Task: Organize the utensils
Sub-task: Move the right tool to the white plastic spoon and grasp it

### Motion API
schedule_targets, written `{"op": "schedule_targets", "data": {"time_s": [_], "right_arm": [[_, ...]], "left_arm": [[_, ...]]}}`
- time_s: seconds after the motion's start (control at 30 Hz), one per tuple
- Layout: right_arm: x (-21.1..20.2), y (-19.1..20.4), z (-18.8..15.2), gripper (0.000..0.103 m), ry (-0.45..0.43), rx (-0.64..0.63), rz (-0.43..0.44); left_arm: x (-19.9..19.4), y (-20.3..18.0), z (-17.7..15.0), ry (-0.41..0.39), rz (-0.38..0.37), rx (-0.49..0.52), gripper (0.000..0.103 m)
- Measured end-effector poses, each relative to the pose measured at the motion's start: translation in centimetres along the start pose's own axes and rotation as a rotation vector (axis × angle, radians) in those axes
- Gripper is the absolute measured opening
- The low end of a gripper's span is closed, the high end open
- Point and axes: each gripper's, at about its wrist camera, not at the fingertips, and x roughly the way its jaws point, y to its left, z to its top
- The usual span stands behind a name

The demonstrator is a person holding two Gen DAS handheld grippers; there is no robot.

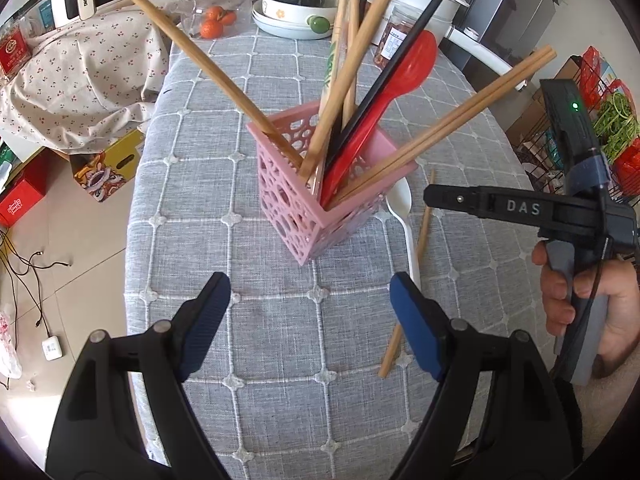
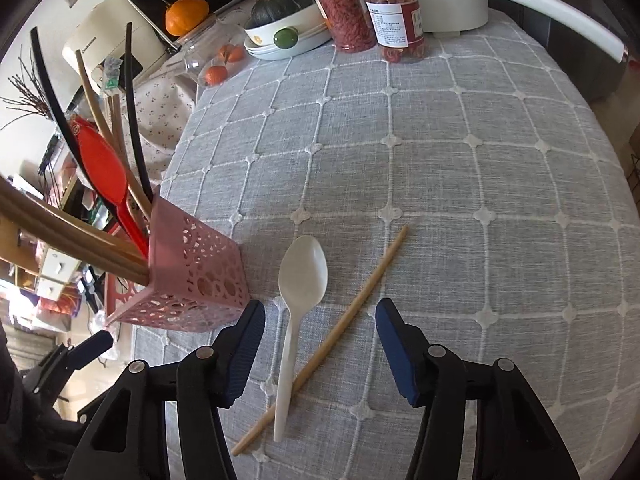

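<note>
Two utensils remain loose on the bench (image 2: 480, 160), lower centre of the right wrist view: a white plastic spoon (image 2: 298, 292) and a single wooden chopstick (image 2: 352, 312), crossed, the spoon handle lying over the chopstick near its lower end.

Step in hand (judged): collection of the last loose pieces. The right gripper (image 2: 320, 344) hangs above the crossing with the jaws released, one on each side of both pieces, pads touching neither. The next move calls for settling on one piece, likely the spoon on top, then closing on its thin handle without dragging the chopstick along.

Left gripper (image 1: 310, 322): jaws spread wide, nothing between them, low centre of the left wrist view, pointed toward the holder.

Container: pink perforated utensil holder (image 1: 308, 204), square, upright on the grey checked cloth, just beside the spoon's bowl. Contents: red plastic spoon (image 1: 384, 100), bowl upward; black chopsticks (image 1: 404, 52); several wooden chopsticks (image 1: 208, 76) fanned outward in different directions.

Background, upper edge: stacked bowls holding a dark green squash (image 2: 280, 4); two clear jars (image 2: 372, 12) with red contents.
</note>
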Motion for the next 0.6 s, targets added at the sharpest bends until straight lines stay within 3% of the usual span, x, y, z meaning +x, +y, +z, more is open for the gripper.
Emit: {"op": "schedule_targets", "data": {"time_s": [0.13, 0.37, 0.6], "right_arm": [[1.6, 0.9, 0.5, 0.052, 0.021, -0.021, -0.007], [3.4, 1.8, 0.7, 0.051, 0.028, -0.081, -0.078], [4.4, 2.3, 1.2, 0.051, 0.017, -0.115, -0.082]], "left_arm": [[0.1, 0.2, 0.1, 0.004, -0.005, 0.002, 0.082], [0.2, 0.5, 0.0, 0.012, -0.01, -0.004, 0.082], [0.3, 0.5, 0.0, 0.013, -0.009, 0.002, 0.082]]}}
